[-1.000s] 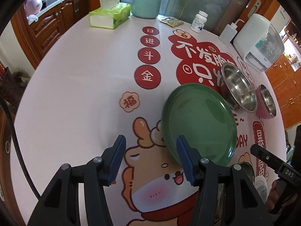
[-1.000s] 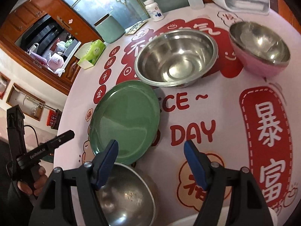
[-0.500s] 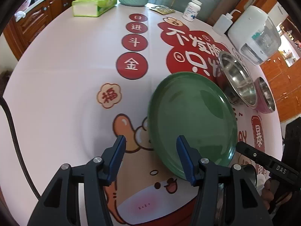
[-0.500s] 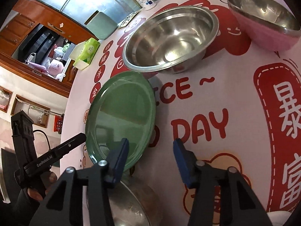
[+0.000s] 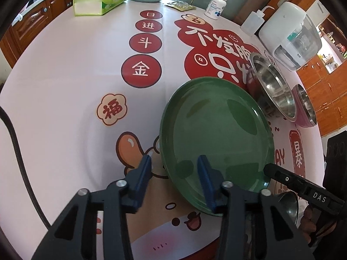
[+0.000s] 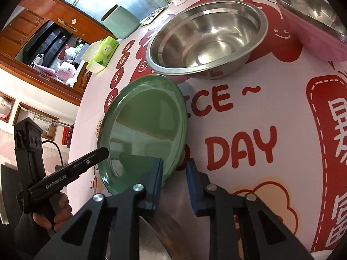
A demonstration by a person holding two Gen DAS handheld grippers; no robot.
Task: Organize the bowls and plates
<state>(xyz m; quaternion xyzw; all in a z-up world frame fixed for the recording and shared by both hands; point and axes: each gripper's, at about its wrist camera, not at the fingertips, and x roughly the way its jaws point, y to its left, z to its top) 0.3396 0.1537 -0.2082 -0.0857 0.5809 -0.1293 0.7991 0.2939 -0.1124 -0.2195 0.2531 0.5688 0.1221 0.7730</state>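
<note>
Our left gripper point(image 5: 174, 162) and right gripper point(image 6: 174, 166) straddle opposite edges of the green plate point(image 5: 216, 134), jaws closing, pads not yet pressing.

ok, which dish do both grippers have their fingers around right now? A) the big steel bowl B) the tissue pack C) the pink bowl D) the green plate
D: the left gripper and the right gripper each straddle a near rim of the green plate, jaws closing, while the steel bowl and pink bowl sit untouched farther back.
</note>
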